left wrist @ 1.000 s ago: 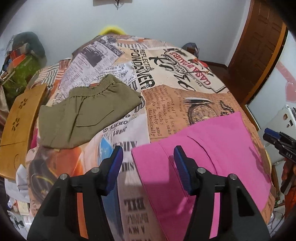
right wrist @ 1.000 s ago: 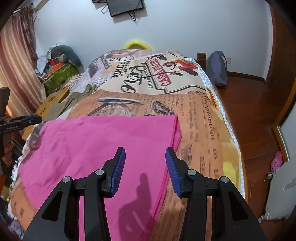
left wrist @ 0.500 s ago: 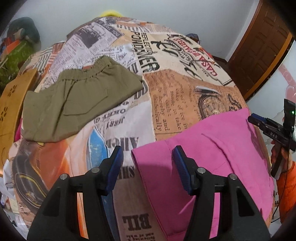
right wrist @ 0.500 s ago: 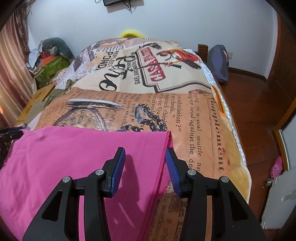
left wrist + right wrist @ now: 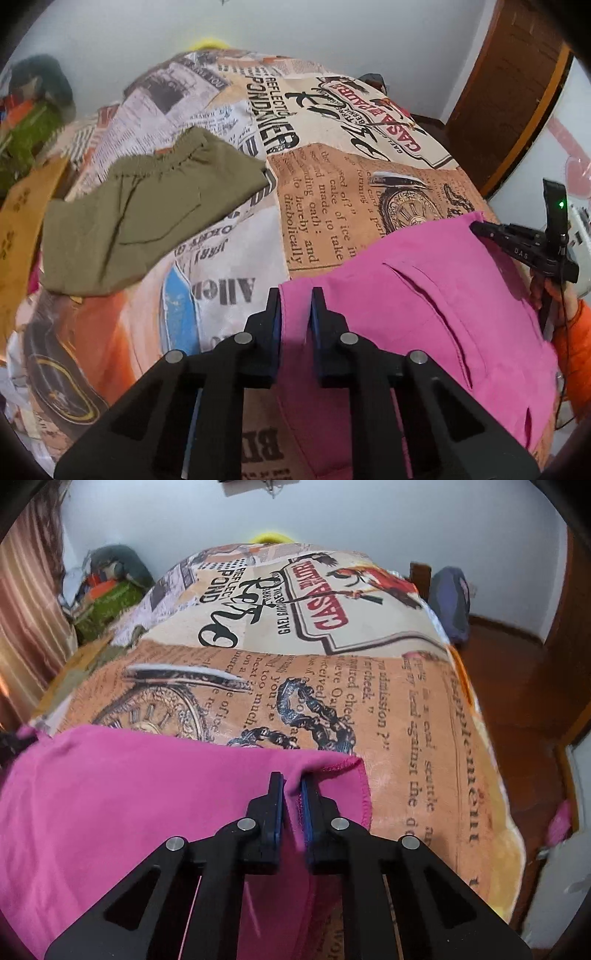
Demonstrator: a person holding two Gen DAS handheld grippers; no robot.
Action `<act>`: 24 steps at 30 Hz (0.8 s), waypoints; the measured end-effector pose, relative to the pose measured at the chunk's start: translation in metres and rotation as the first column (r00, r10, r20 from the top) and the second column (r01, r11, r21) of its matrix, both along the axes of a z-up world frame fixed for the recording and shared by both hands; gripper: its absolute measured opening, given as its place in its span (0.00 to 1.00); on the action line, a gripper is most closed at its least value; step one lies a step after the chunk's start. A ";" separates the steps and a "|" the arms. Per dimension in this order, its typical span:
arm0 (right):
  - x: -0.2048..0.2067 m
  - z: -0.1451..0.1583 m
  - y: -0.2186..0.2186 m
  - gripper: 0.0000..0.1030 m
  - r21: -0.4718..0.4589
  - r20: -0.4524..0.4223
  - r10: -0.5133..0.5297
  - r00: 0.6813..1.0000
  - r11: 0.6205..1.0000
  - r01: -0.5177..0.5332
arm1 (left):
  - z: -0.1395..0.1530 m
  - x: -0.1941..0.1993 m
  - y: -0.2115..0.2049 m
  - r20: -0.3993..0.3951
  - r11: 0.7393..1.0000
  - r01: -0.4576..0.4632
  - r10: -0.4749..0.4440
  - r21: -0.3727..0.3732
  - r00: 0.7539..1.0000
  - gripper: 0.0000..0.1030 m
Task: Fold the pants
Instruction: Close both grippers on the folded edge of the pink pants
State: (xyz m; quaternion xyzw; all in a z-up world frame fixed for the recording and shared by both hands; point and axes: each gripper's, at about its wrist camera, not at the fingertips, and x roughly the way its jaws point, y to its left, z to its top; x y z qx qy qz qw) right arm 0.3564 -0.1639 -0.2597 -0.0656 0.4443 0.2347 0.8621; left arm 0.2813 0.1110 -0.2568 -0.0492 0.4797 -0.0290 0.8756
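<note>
Both grippers have just closed on the pink pants [image 5: 424, 314] lying on the printed bedspread [image 5: 325, 206] — left gripper [image 5: 295, 306] pinching one near corner, right gripper [image 5: 291, 786] the hemmed corner, likely to lift that edge for a fold — while olive pants [image 5: 147, 214] lie farther off
</note>
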 end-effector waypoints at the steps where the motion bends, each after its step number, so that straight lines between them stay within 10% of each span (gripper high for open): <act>1: -0.001 0.001 0.001 0.04 -0.020 0.020 -0.003 1.000 1.000 0.003 | 0.001 -0.001 -0.001 0.006 1.000 -0.004 0.003 0.014 1.000 0.14; 7: 0.010 -0.003 -0.005 0.02 -0.069 0.032 -0.034 0.999 0.997 0.036 | -0.001 -0.007 -0.004 0.019 0.991 -0.003 0.001 0.134 1.000 0.14; 13: 0.009 0.001 -0.001 0.03 -0.097 0.014 -0.020 1.000 0.995 0.021 | -0.002 -0.006 0.009 -0.015 0.996 -0.035 0.037 0.078 0.999 0.18; 18: 0.004 0.024 -0.011 0.29 -0.052 0.022 -0.052 0.998 0.997 0.053 | 0.018 -0.008 0.012 0.007 0.991 -0.062 0.061 0.118 0.998 0.21; 24: -0.015 0.050 0.007 0.34 0.009 0.064 0.036 0.997 0.999 -0.036 | 0.040 -0.002 -0.001 0.057 0.997 -0.033 0.029 0.063 0.998 0.27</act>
